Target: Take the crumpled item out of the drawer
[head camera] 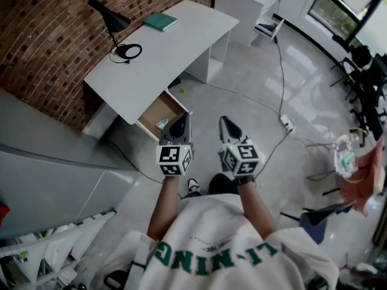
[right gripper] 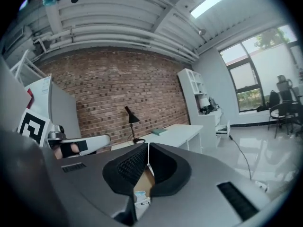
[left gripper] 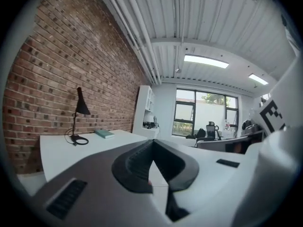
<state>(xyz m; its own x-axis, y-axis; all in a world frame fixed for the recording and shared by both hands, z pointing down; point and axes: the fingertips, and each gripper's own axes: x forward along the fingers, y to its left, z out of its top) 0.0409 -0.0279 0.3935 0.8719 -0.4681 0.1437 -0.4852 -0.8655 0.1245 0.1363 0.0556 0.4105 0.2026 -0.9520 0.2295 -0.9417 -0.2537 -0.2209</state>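
The white desk [head camera: 175, 41] stands against the brick wall, and its wooden drawer [head camera: 156, 110] is pulled open. A small pale crumpled item [head camera: 162, 123] lies in the drawer's near corner. My left gripper [head camera: 179, 123] hovers just right of the drawer, with its jaws shut and empty. My right gripper [head camera: 228, 125] is held beside it over the floor, jaws also together. In the left gripper view the gripper [left gripper: 152, 148] faces across the desk top. In the right gripper view the gripper [right gripper: 147, 150] shows the drawer's bottom [right gripper: 144, 178] and the crumpled item [right gripper: 140, 196] below its tips.
A black lamp [head camera: 112, 18] and a teal book [head camera: 161, 21] sit on the desk. A grey cabinet [head camera: 48, 162] stands at the left. A power strip [head camera: 286, 123] and its cable lie on the glossy floor. White shelving [head camera: 257, 2] is beyond the desk, chairs at the right.
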